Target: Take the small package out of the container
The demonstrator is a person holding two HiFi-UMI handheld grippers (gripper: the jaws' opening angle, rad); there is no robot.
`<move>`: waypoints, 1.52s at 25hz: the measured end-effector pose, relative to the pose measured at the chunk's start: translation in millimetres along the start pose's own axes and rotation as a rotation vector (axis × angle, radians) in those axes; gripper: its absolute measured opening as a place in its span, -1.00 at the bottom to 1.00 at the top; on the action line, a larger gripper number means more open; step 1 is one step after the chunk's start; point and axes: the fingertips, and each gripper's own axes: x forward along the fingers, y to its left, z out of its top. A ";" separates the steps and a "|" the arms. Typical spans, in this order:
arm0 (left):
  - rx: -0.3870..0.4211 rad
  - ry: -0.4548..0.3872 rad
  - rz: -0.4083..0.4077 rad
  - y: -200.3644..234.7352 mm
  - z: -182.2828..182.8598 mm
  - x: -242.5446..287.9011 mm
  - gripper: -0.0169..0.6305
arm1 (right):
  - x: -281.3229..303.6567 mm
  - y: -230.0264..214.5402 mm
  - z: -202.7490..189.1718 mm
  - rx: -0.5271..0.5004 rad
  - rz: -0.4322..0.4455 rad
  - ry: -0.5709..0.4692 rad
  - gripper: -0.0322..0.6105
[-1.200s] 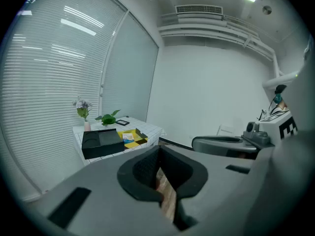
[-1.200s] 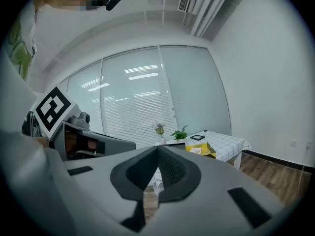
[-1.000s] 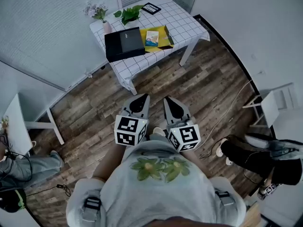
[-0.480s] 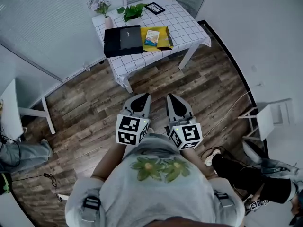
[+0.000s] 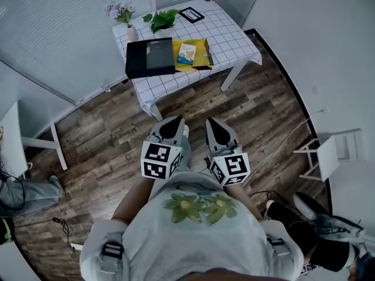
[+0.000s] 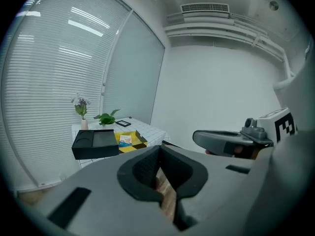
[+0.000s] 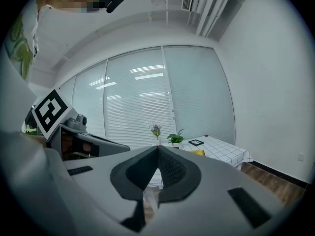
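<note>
A yellow container (image 5: 199, 52) lies open on the checked table (image 5: 231, 37), far ahead of me. The small white-and-blue package (image 5: 187, 52) rests inside it, beside a black box (image 5: 149, 57). My left gripper (image 5: 174, 122) and right gripper (image 5: 214, 123) hang side by side close to my body, above the wooden floor, both shut and empty. From the left gripper view, the container (image 6: 133, 140) and package (image 6: 125, 140) look small and distant, past the shut left gripper (image 6: 160, 150). The right gripper (image 7: 158, 151) points toward the same table (image 7: 221, 152).
A flower vase (image 5: 125, 16), a leafy plant (image 5: 161, 19) and a picture frame (image 5: 191, 14) stand at the table's back. A white desk (image 5: 14, 139) is at left and a white chair (image 5: 328, 148) at right. People's legs show at lower right (image 5: 316, 239) and lower left (image 5: 23, 192).
The view has swung a little, and the table sits slightly further left in frame. The legs at right have slid toward the lower corner. Both grippers stay shut in the same place before me.
</note>
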 end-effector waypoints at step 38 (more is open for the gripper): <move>0.021 0.140 -0.098 146.2 104.3 269.6 -0.92 | 267.9 -177.8 43.3 0.024 -0.065 0.099 -0.88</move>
